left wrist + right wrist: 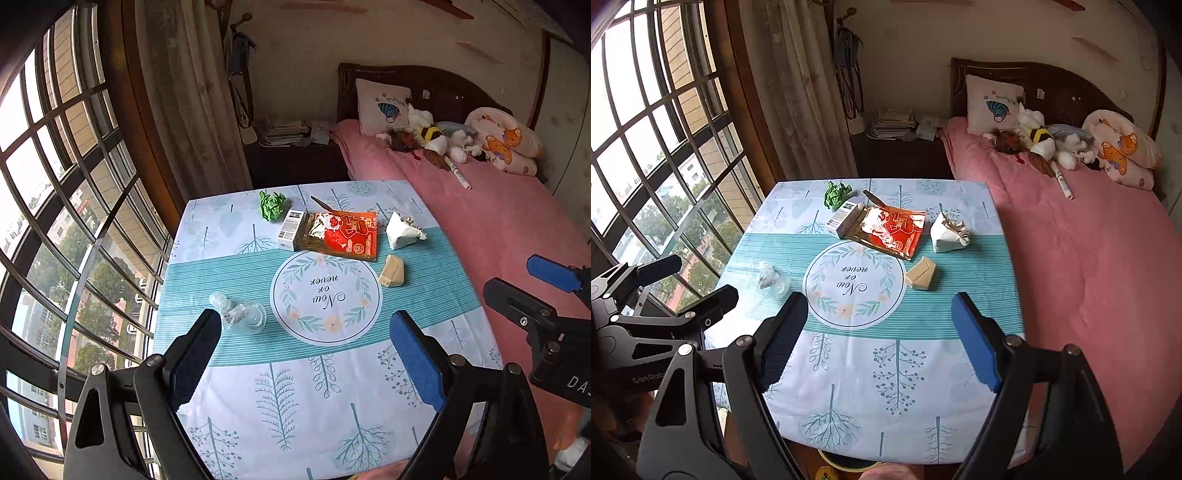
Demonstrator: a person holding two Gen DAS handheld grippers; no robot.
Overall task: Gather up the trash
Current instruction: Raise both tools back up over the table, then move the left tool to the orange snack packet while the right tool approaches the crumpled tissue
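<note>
Trash lies across a small table with a blue-and-white cloth (pixel 295 387) (pixel 897 387). At the far side sit a crumpled green paper (pixel 272 205) (pixel 836 193), a white box (pixel 291 229) (pixel 844 218), a red and gold foil bag (pixel 341 236) (pixel 892 230) and a white tissue wad (pixel 402 230) (pixel 947 232). A beige carton (pixel 392 272) (pixel 921 275) lies right of the round print. Crushed clear plastic (pixel 242 312) (pixel 772 280) lies at the left. My left gripper (pixel 310 363) and right gripper (pixel 882 341) both hang open and empty above the near half of the table.
A bed with a pink cover (pixel 498 221) (pixel 1089 240), pillows and soft toys runs along the table's right side. A barred window (pixel 55 184) (pixel 646 147) and a curtain fill the left. A dark nightstand with papers (pixel 291 147) (pixel 897 144) stands beyond the table.
</note>
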